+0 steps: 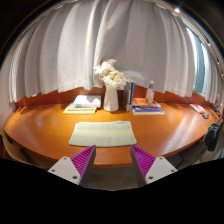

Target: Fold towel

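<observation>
- Your gripper (112, 163) sits with its two purple-padded fingers (82, 160) spread wide apart and nothing between them, which makes sense: you haven't reached anything yet, so there's nothing to clamp.
- The pale green rectangular cloth towel (102, 133) lies flat on the round orange-brown wooden table (40, 130), just ahead of the fingers and a touch off to the left-finger side. It looks spread out in one layer, so I'd say the fold hasn't started.
- Its near edge runs roughly square to you, probably so you can come straight in and pinch an edge or corner without twisting your wrist.
- Beyond the towel, the white vase of cream-coloured flowers (111, 84) stands near the far side of the table, well apart from the towel, so it shouldn't get swept when the cloth flips over.
- Left of the vase there's an open white book (83, 103); right of the vase sits a blue stack of books (147, 107) with something small on top I can't make out.
- Behind the vase, light grey curtains (60, 50) hang across the whole back.
- My guess at your next move: drop low, get one finger under the towel's near edge, close on it, then carry it toward the vase side.
</observation>
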